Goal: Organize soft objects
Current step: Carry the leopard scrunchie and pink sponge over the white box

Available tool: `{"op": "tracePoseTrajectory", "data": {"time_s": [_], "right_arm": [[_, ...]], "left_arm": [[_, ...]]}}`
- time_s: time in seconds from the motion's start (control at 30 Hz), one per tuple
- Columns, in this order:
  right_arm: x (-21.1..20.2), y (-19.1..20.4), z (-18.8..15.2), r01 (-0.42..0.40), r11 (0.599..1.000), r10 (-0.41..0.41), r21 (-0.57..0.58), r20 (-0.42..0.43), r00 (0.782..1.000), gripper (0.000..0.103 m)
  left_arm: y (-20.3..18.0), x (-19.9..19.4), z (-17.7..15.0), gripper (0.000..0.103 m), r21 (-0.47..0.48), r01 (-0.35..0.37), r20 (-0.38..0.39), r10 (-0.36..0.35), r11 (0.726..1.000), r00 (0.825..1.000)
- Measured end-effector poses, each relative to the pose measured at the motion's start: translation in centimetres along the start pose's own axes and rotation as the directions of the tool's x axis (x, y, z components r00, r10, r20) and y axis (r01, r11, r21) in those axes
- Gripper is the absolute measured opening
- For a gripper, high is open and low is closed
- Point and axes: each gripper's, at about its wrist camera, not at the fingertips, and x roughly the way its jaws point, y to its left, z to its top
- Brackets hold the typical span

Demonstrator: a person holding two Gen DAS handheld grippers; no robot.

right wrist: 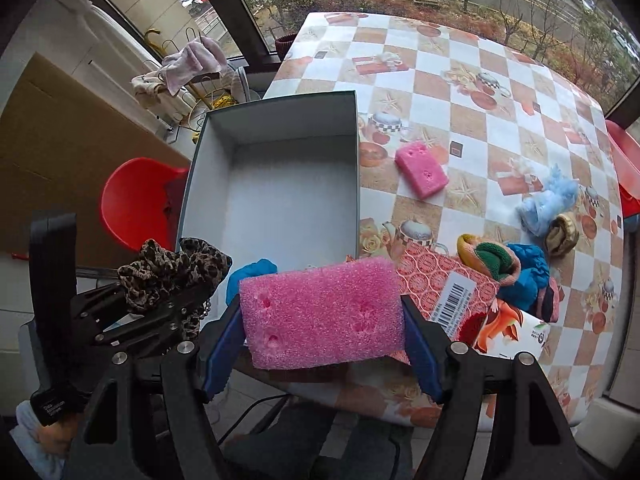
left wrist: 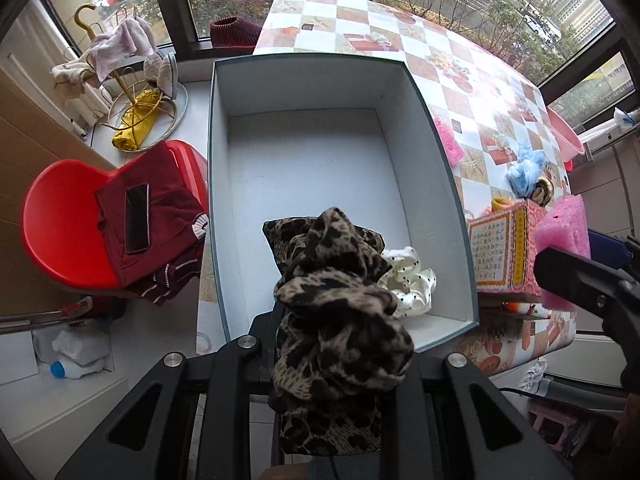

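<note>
My left gripper (left wrist: 328, 360) is shut on a leopard-print scrunchie (left wrist: 340, 320) and holds it over the near end of the open grey box (left wrist: 440, 160). A white dotted scrunchie (left wrist: 412, 284) lies inside the box at its near right. My right gripper (right wrist: 322, 320) is shut on a pink sponge (right wrist: 320, 316), held just short of the box's near edge (right wrist: 356, 168); it also shows in the left wrist view (left wrist: 564, 236). The left gripper (right wrist: 160, 292) with the leopard scrunchie (right wrist: 172, 272) shows at the left of the right wrist view.
On the checkered table (right wrist: 480, 92) lie a second pink sponge (right wrist: 420, 168), a light blue scrunchie (right wrist: 548, 200), a gold one (right wrist: 562, 234), knitted items (right wrist: 496, 260) and a patterned packet (right wrist: 444, 284). A red chair (left wrist: 60, 224) holding clothes and a phone stands left of the box.
</note>
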Motion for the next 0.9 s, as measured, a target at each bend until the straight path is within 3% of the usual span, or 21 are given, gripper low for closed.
{"op": "tracePoseTrajectory", "data": {"time_s": [0.53,0.9], "right_arm": [[3.7,2.8,10.1,-0.035,0.999,0.035,0.002,-0.006,0.999,0.074],[6.0,1.9,12.4,-0.042,0.997,0.044,0.06,-0.039,0.998,0.074]], "left_arm": [[2.4,1.4,8.0,0.025,-0.065,-0.051,0.07,0.056,0.997,0.996],[3.2,3.8,9.3,0.025,-0.097,-0.083,0.024,0.086,0.992,0.996]]}}
